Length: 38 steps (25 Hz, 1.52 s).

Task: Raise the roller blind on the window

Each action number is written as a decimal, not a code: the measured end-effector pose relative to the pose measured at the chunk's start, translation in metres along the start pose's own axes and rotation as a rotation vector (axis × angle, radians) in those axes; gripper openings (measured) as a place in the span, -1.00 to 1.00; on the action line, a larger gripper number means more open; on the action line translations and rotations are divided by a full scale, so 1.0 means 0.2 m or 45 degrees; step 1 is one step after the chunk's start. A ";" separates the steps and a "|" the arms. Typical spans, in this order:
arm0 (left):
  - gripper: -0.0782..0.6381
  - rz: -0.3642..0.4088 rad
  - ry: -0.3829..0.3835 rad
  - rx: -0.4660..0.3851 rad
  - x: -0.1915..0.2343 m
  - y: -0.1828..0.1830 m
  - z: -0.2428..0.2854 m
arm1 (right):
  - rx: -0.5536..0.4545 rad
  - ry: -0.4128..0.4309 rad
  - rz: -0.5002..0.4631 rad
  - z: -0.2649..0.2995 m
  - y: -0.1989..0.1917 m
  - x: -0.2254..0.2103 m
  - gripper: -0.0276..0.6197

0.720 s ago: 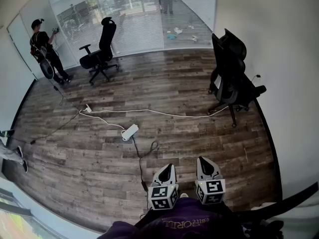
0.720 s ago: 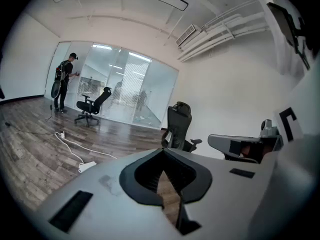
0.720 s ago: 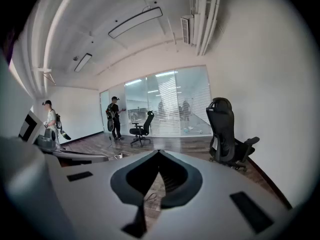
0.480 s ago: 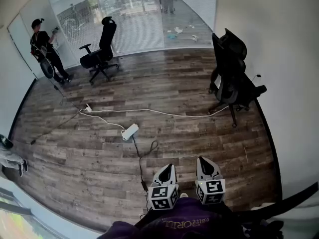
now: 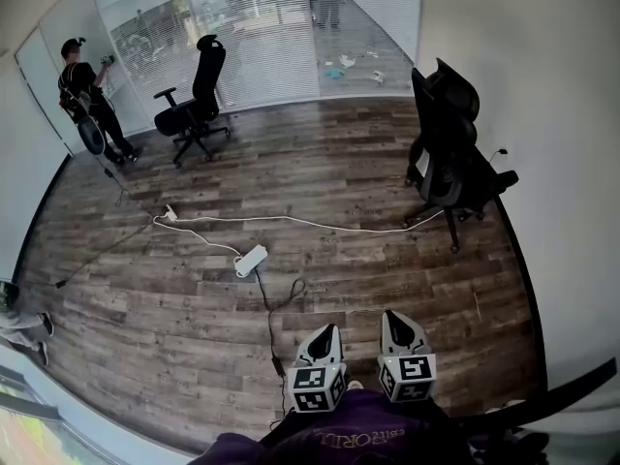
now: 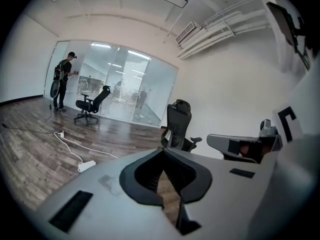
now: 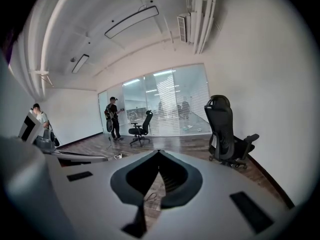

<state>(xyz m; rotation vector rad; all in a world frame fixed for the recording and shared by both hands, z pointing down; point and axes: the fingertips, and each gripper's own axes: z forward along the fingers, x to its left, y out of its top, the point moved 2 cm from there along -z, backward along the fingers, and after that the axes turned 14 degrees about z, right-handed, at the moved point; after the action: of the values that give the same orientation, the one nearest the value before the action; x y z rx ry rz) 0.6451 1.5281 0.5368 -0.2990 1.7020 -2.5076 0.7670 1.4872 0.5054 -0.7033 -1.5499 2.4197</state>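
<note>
No roller blind or pull cord shows clearly in any view. A bright strip [image 5: 27, 422] at the head view's bottom left corner may be a window's edge. My left gripper [image 5: 325, 334] and right gripper [image 5: 396, 319] are held side by side close to my body, above the wooden floor and pointing into the room. Both are shut with nothing between the jaws. In the left gripper view the left gripper [image 6: 162, 152] has its tips together, and the right gripper [image 7: 159, 154] looks the same in its own view.
A black office chair [image 5: 194, 100] stands near the glass partition [image 5: 262, 37] with slatted blinds. Another chair [image 5: 450, 158] is by the right wall. A white power strip [image 5: 251, 259] and cable [image 5: 291, 219] lie on the floor. A person [image 5: 85, 100] stands far left; someone's shoes [image 5: 39, 324] show at the left edge.
The head view has shifted slightly, so both grippers sit a little lower in the frame. The shoes at the left edge have moved. Both grippers stay shut.
</note>
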 end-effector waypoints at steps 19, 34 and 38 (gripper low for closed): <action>-0.78 -0.033 0.030 0.076 -0.01 -0.02 0.22 | 0.083 0.004 0.033 0.18 0.02 -0.19 -0.93; -0.78 -0.060 0.145 0.050 0.76 0.27 0.85 | 0.147 0.173 -0.074 1.21 0.28 0.04 -0.93; -0.78 -0.054 0.199 0.033 1.09 0.41 1.06 | 0.148 0.183 -0.128 1.57 0.43 0.12 -0.93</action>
<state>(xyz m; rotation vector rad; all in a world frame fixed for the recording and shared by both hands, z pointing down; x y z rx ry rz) 0.4759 1.2646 0.5603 -0.1422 1.7321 -2.6452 0.6036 1.2064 0.5289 -0.7403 -1.3449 2.3097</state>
